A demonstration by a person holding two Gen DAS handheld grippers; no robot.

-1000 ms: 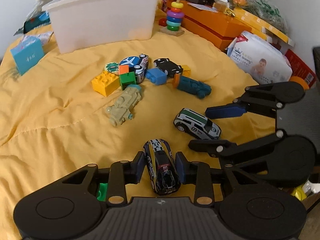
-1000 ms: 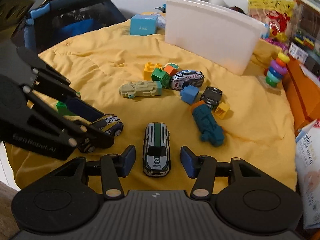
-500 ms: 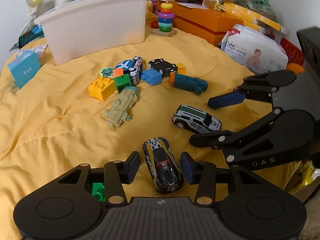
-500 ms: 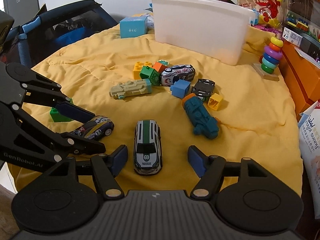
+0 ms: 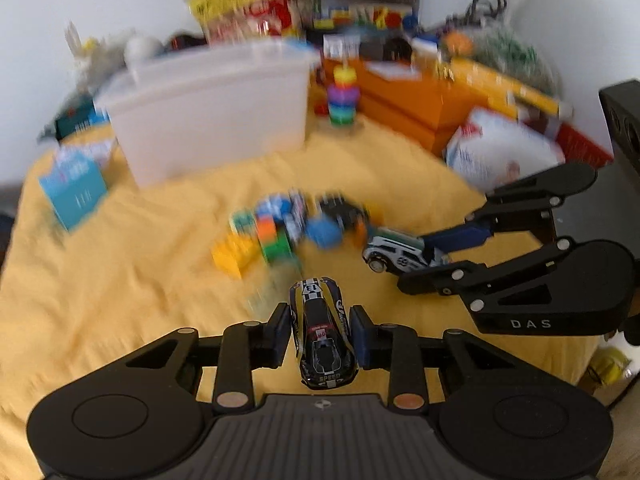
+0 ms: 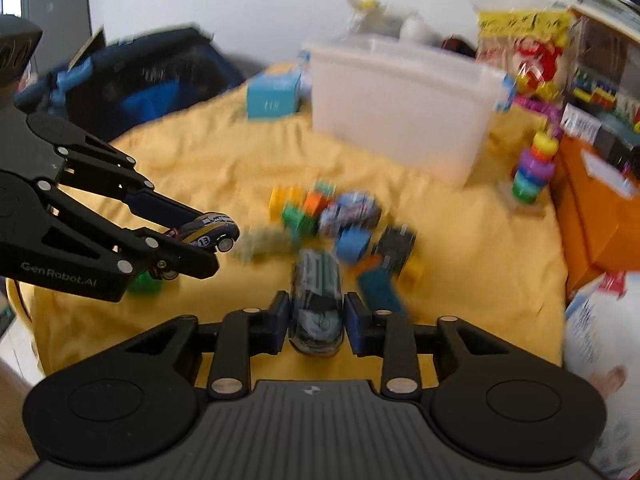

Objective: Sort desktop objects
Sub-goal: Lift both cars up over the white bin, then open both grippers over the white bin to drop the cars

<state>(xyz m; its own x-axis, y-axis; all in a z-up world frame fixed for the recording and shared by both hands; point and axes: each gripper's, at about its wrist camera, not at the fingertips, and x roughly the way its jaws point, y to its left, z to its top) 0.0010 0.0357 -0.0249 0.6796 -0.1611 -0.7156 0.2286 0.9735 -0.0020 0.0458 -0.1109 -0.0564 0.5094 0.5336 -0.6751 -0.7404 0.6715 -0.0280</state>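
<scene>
the left claw (image 5: 320, 334) is clamped on a black and yellow car (image 5: 322, 336), its blue pads pressed to both sides, the car's nose marked 13 pointing forward. seen from the right wrist, that car (image 6: 208, 232) sits between the left claw's fingertips, raised off the yellow cloth (image 6: 224, 160). the right claw (image 6: 317, 322) is clamped on a white and green car (image 6: 317, 304), pads tight on its flanks; from the left wrist this car (image 5: 394, 250) shows held sideways at the right claw's tip (image 5: 432, 258). beyond both lies a blurred heap of blocks and toy cars (image 5: 288, 228) on the cloth. farther back stands a white bin (image 5: 208, 112), with a ring stacker (image 5: 342, 96) just right of it and a blue box (image 5: 74, 192) to its left.
</scene>
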